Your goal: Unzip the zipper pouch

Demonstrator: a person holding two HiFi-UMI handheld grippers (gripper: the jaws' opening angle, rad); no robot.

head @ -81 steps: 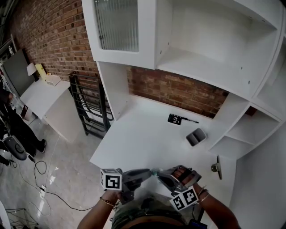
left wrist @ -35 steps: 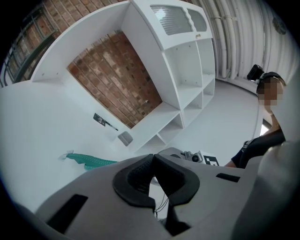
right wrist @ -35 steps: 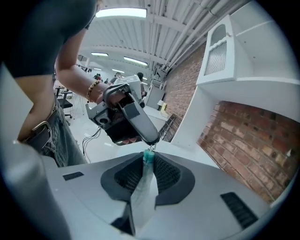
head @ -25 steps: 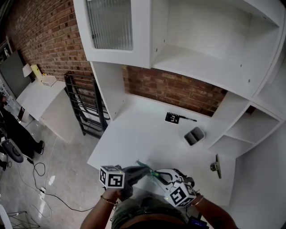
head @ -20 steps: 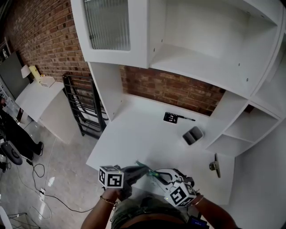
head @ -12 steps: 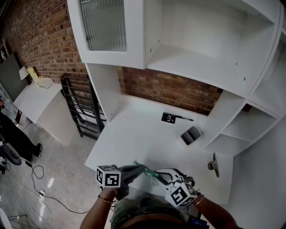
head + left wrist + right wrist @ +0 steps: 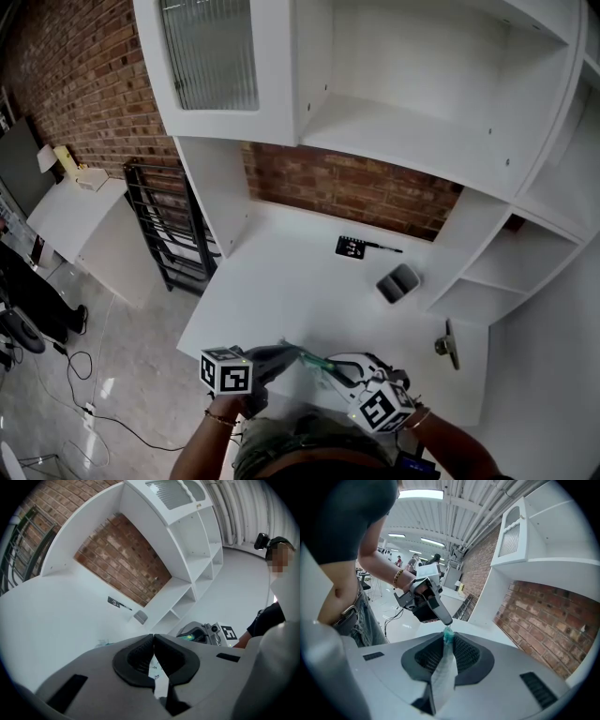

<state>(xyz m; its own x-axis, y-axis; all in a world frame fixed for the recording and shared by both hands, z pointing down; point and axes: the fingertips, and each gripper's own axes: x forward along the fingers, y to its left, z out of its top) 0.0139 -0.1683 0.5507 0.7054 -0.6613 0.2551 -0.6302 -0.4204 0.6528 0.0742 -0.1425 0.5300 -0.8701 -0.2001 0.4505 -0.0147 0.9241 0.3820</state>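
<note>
While bracing the zipper pouch (image 7: 314, 362), aloft over the near edge of the white table (image 7: 281, 281), with the right gripper (image 7: 448, 641) clamped on its fabric, pull the left gripper (image 7: 153, 638), pinched fully shut at the teal zipper end, straight and steadily away, without twisting.

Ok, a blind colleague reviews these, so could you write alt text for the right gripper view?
The right gripper holds a clear pouch edge-on between its fingers, the teal zipper end poking out at their tips. The left gripper, in a person's hand, pinches that end from beyond; a white shelf unit and brick wall stand to the right.
</note>
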